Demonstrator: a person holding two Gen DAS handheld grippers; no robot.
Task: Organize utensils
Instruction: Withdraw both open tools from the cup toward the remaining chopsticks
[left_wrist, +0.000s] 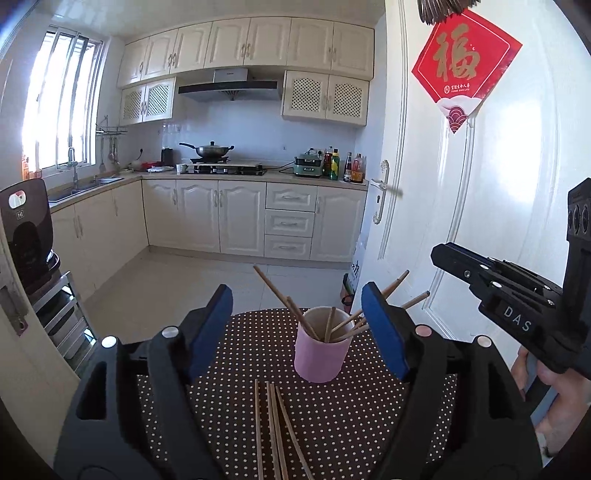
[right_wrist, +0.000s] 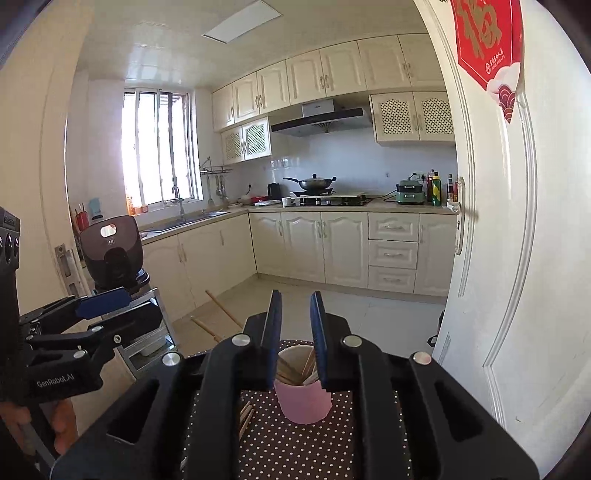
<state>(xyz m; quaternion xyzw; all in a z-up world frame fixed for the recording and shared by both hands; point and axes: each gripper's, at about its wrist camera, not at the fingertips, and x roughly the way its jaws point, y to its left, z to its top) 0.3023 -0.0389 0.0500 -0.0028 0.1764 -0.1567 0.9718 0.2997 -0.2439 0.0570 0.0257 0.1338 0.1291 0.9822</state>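
A pink cup (left_wrist: 319, 360) (right_wrist: 304, 402) stands on the dotted brown tablecloth (left_wrist: 351, 424) with several wooden chopsticks (left_wrist: 328, 325) leaning out of it. Three more chopsticks (left_wrist: 275, 424) (right_wrist: 245, 413) lie flat on the cloth in front of the cup. My left gripper (left_wrist: 297, 295) is open wide, its blue pads on either side of the cup in the view, above and short of it, holding nothing. My right gripper (right_wrist: 295, 299) hovers over the cup's near rim with a narrow gap between its pads and nothing in them. In each view the other gripper (left_wrist: 437, 253) (right_wrist: 107, 299) shows from the side.
A white door (left_wrist: 498, 184) stands close on the right of the table. A dark appliance (left_wrist: 26, 236) sits on a metal rack at the left. Kitchen cabinets and tiled floor lie beyond. A person's hand (left_wrist: 554, 398) grips the right tool's handle.
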